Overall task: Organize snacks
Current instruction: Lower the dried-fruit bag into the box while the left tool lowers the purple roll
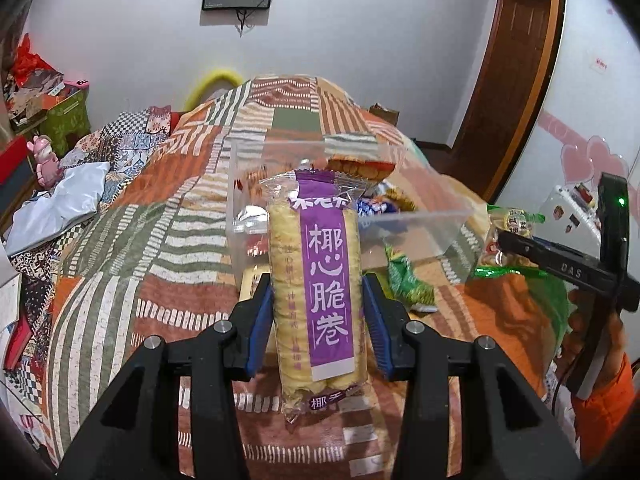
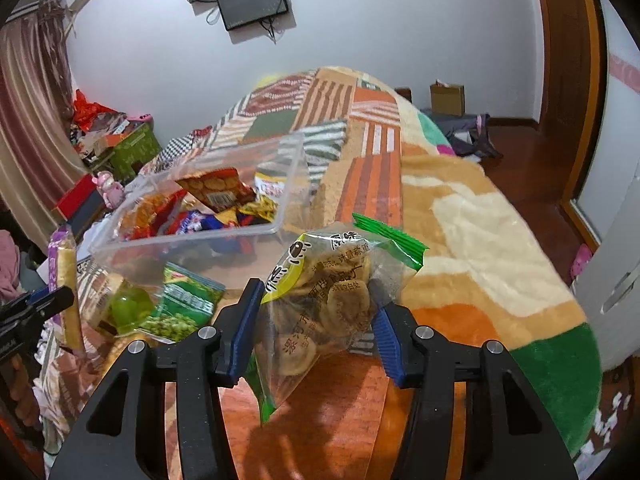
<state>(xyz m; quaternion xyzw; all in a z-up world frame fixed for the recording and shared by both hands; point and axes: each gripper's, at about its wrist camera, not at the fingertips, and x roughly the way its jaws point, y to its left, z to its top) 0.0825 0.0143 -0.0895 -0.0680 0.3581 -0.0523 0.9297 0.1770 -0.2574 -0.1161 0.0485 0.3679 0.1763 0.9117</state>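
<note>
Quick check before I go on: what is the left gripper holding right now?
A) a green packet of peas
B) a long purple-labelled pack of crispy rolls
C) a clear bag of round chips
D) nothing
B: in the left wrist view the left gripper has its blue pads pressed on both sides of the purple-labelled pack of crispy rolls, held upright in front of the clear plastic bin.

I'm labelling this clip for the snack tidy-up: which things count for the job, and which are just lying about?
Job:
- purple wafer-roll pack in left gripper
- chip bag in right gripper
- clear bin
- green pea packet

Lying about:
- pink figurine
- wall screen
</note>
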